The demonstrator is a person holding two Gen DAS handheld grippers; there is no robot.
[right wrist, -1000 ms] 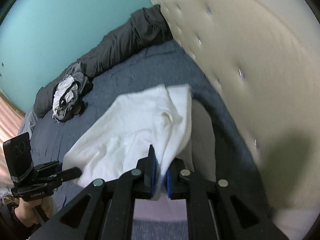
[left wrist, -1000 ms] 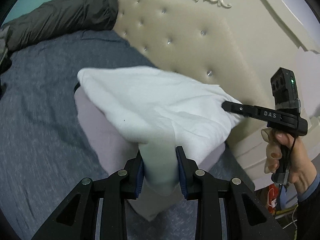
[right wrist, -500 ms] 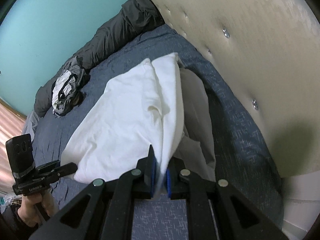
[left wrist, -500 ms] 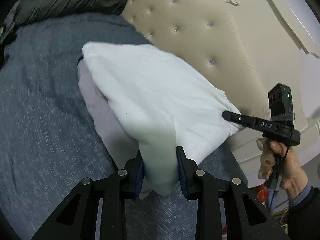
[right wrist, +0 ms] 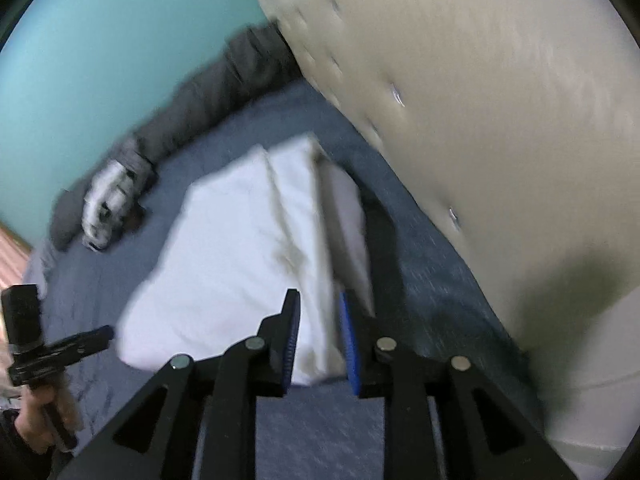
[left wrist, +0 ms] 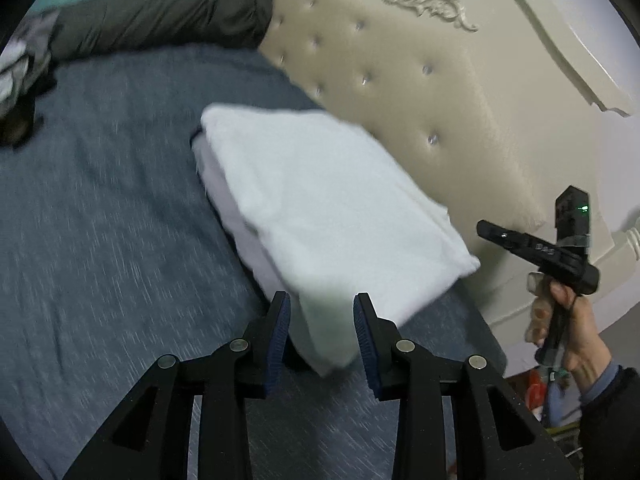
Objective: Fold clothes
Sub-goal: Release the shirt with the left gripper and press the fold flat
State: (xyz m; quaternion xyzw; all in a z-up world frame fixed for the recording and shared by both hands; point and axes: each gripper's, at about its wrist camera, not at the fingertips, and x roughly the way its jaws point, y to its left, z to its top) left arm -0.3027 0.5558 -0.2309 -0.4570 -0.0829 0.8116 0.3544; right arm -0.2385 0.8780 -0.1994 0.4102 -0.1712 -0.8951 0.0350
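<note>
The white garment [left wrist: 320,208] lies folded on the blue bedspread [left wrist: 100,240], near the padded headboard [left wrist: 420,100], and it rests on a pale lilac cloth [left wrist: 236,216] whose edge shows under it on the left side. In the right wrist view the garment [right wrist: 240,248] has a long crease along its length, and the lilac cloth [right wrist: 348,216] shows at its right, toward the headboard [right wrist: 480,120]. Your left gripper [left wrist: 322,332] has its jaws apart, and the near corner of the garment hangs loose between the blue pads without being pressed. Your right gripper [right wrist: 320,340] also has its jaws apart, with the near edge of the garment in the gap; I cannot tell if a pad touches the cloth, because this view is blurred. Your right hand [left wrist: 560,320] holds its handle at the right, beside the bed. At the far side, a dark grey quilt [left wrist: 160,16] lies along the teal wall [right wrist: 100,40], and a crumpled grey and white garment [right wrist: 112,200] lies just beside it.
</note>
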